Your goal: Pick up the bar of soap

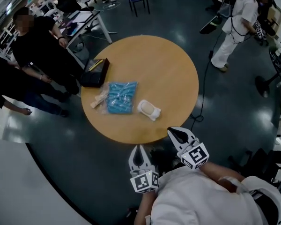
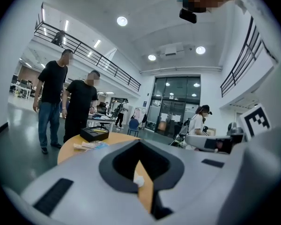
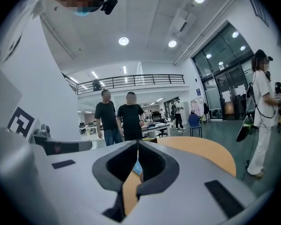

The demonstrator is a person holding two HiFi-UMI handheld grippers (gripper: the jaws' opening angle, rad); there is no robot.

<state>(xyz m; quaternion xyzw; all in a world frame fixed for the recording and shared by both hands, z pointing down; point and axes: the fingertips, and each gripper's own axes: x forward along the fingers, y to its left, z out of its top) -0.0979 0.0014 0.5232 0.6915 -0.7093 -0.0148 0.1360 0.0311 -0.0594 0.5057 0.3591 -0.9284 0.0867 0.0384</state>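
The bar of soap [image 1: 149,109] is white and lies in a clear wrapper on the round wooden table [image 1: 168,74], near its front edge. Both grippers hover below that edge, off the table and apart from the soap. My left gripper [image 1: 140,147] is shut and empty, its tips pointing up at the table. To its right, my right gripper [image 1: 171,131] is also shut and empty, and is the closer one to the soap. In the left gripper view a bit of the white soap [image 2: 138,181] shows through the notch under the closed jaws.
A blue packet [image 1: 121,97] lies left of the soap, with a pale stick-like packet [image 1: 99,99] beside it and a black box [image 1: 94,72] at the table's left edge. Two people in black [image 1: 35,46] stand at the left; a person in white [image 1: 236,25] is far right.
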